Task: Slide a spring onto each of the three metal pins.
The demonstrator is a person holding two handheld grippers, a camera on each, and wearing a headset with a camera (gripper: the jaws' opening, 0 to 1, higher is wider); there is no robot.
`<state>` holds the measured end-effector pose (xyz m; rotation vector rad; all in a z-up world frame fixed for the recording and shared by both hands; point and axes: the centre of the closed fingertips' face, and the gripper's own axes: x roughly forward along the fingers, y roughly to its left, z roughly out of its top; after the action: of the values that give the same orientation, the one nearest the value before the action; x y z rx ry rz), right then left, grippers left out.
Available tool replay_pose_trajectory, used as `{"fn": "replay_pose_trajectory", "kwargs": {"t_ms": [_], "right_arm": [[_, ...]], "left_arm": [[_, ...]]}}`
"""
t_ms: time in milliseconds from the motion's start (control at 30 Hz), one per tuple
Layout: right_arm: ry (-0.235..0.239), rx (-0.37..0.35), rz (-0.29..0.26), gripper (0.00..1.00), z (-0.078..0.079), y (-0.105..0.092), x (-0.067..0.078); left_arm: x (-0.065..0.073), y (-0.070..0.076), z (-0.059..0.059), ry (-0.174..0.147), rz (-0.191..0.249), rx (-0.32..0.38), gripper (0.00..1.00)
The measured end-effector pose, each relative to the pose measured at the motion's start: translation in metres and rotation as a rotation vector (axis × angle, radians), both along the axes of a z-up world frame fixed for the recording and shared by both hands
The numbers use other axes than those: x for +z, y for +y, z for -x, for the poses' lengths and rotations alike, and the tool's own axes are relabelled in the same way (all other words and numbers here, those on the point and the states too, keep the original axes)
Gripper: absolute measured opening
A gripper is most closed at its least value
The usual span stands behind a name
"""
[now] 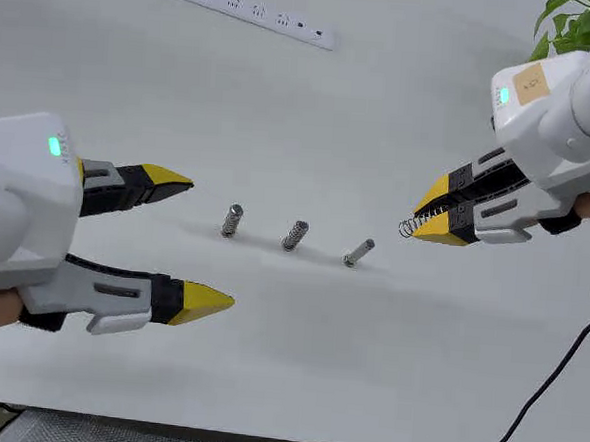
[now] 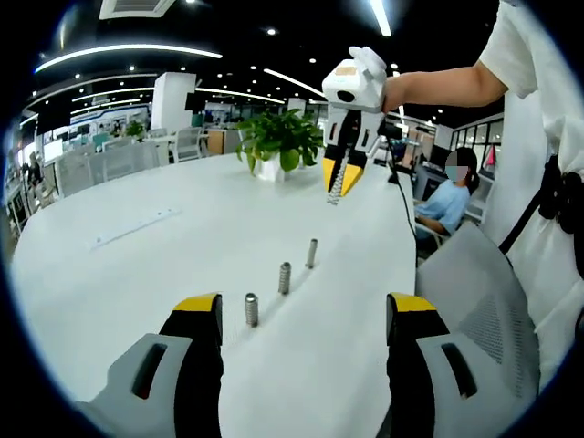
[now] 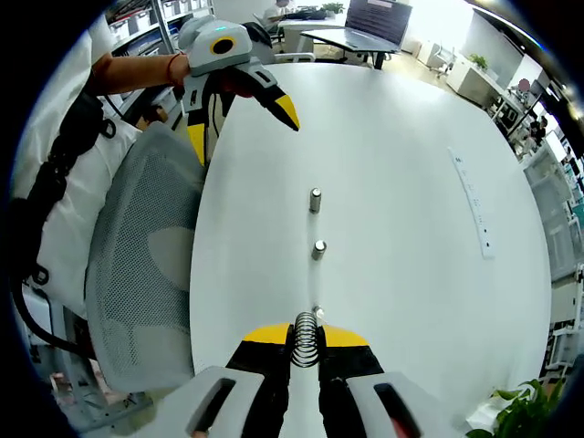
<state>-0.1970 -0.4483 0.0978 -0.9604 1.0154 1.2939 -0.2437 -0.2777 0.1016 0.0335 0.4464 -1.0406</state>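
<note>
The head view looks forward and steeply down at the white desk point(image 1: 295, 381) from close by, with the three pins point(image 1: 294, 235) at centre. The left gripper view rides low over the desk and faces along the pins toward the right tongs point(image 2: 339, 185). The right gripper view sits higher. It looks past the spring point(image 3: 307, 342) pinched in its own tongs, down the same pins from the opposite end, toward the left tongs point(image 3: 244, 132).
</note>
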Motion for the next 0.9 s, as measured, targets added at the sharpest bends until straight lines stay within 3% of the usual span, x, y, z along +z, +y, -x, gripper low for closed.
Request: {"fn": "replay_pose_trajectory", "kwargs": {"t_ms": [133,433,567,900], "right_arm": [[0.001,-0.009,0.011,0.07,-0.004,0.002,-0.011],[0.021,-0.025,0.037,0.07,-0.007,0.004,-0.034],[0.033,-0.019,0.057,0.07,-0.008,0.002,-0.048],[0.056,-0.024,0.070,0.07,-0.011,0.003,-0.058]], "left_arm": [[-0.006,0.006,-0.002,-0.011,-0.021,-0.004,0.85],[-0.011,0.007,-0.005,-0.004,0.029,-0.002,0.99],[-0.014,0.006,-0.005,0.009,0.032,-0.004,0.99],[-0.016,0.008,-0.006,0.017,0.044,0.000,0.99]]}}
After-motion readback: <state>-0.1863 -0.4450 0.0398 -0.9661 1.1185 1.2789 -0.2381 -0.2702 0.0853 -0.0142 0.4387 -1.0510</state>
